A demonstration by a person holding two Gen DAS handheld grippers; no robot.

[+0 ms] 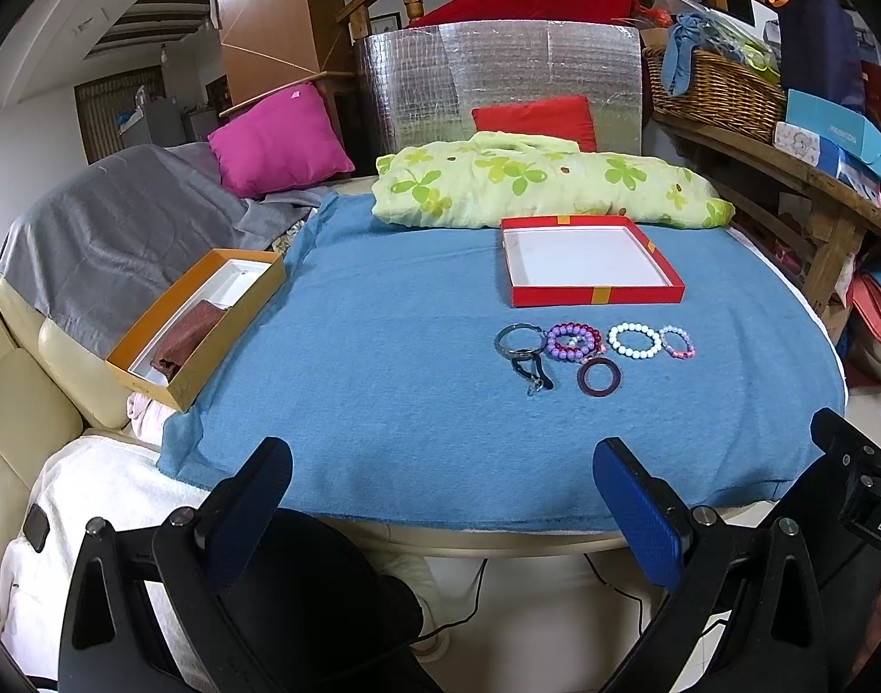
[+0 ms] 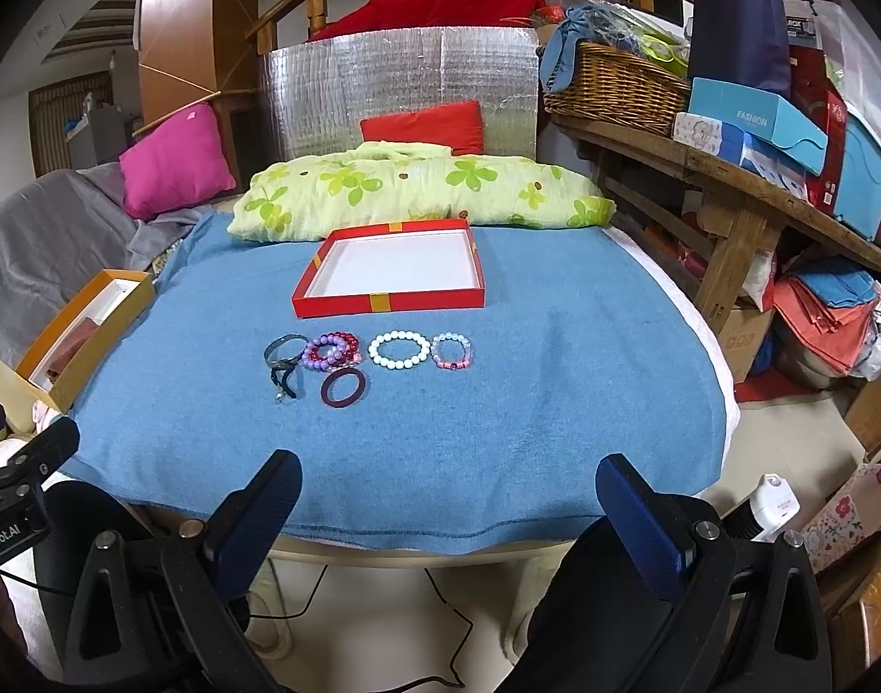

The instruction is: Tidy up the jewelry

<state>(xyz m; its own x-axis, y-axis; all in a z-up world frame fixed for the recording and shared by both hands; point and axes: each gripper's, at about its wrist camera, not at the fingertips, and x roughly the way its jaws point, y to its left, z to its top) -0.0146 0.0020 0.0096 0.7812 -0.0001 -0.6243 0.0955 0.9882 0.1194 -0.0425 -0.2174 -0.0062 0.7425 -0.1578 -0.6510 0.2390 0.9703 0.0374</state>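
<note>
Both claws hung wide apart and empty at the near edge of the table: the left gripper (image 1: 443,491) filled the bottom of its own view with its blue-padded fingers (image 1: 636,511) spread over the front hem of the blue cloth (image 1: 382,346), and the right gripper (image 2: 449,499) stood the same way at the bottom of its view, nothing between its pads (image 2: 642,525). At the middle of the cloth lay the jewelry in a loose row: a dark metal bangle (image 2: 282,350) at the left end with a dark cord and small clasp (image 2: 284,384) trailing toward the lower frame, a heap of purple and red bead bracelets (image 2: 331,350) touching it, a plain maroon ring bangle (image 2: 343,387) just below that heap, then a white bead bracelet (image 2: 398,350) lying apart, and a pink and lilac bead bracelet (image 2: 451,351) at the right end. Just above the row, nearer the upper centre of the frame, sat a shallow red box lid (image 2: 389,300) with a white inside, holding nothing. At the left edge an orange box (image 1: 200,326) rested half off the cloth with a brownish cloth piece (image 1: 186,341) inside. Behind the red lid lay a green clover-print pillow (image 1: 544,182), with a magenta cushion (image 1: 278,138) at upper left
</note>
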